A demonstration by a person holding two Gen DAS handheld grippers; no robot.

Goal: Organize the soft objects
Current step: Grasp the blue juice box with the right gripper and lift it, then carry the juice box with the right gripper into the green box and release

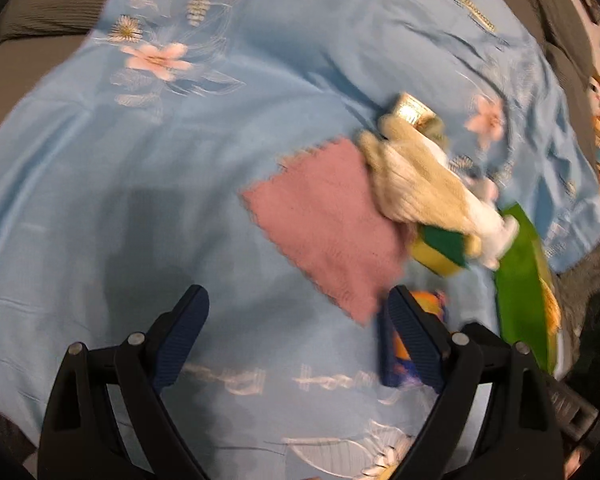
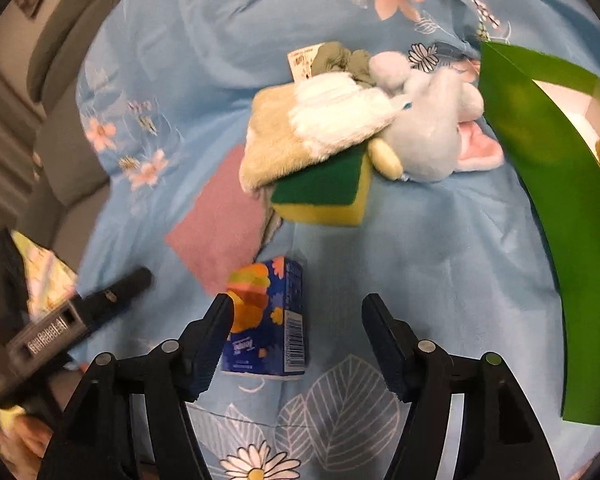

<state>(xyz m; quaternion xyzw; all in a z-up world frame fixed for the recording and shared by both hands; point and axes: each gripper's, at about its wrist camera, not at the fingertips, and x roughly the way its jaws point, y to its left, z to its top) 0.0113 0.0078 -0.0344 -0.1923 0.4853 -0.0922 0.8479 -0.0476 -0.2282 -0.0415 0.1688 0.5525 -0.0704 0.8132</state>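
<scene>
Right in front of my right gripper [image 2: 298, 320] sits a small blue tissue pack [image 2: 270, 320] with orange flowers on it. It stands low in the frame on the blue flowered bedsheet [image 2: 440, 260], next to my left finger. My fingers are wide open and hold nothing.

Higher up, near the middle, is a pile of soft things. A yellow sponge with a green top [image 2: 324, 196] lies under a cream fluffy cloth [image 2: 300, 136]. A light blue plush elephant [image 2: 432, 132] leans against them. A pink cloth [image 2: 220, 224] lies flat to the left. A green box [image 2: 560, 208] curves down the right side.

My left gripper [image 1: 296, 328] is wide open too, with nothing in it, over the sheet.
</scene>
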